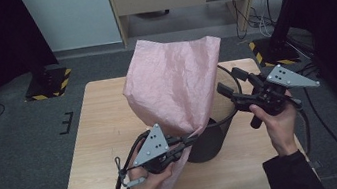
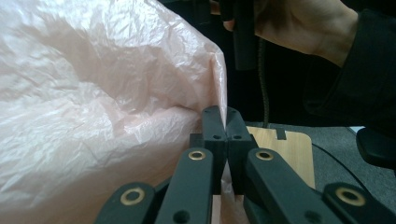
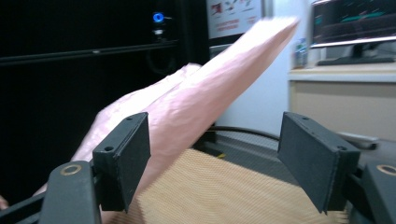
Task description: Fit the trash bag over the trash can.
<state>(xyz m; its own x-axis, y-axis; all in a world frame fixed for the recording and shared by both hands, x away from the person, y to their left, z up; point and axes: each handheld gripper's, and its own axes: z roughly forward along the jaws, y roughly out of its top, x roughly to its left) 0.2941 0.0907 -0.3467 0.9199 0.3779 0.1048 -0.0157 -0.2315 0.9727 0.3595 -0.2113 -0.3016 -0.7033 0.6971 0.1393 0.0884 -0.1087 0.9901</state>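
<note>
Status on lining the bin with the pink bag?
Done: pink bag stands puffed up in the mesh bin. In hand: left claw pinches the bag's edge; right claw is open beside the rim. Left: the bag isn't spread over the rim.

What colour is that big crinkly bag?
Pale pink; the bag shows best in the high view.

A mesh bin [image 1: 212, 138] stood on the table [image 1: 106, 134], toward its near right. A plastic bag [image 1: 175, 83] rose over the bin's left rim. The left claw [image 1: 192, 139] was at the bag's near edge; the right claw [image 1: 230, 81] was just right of the bag, above the rim.
</note>
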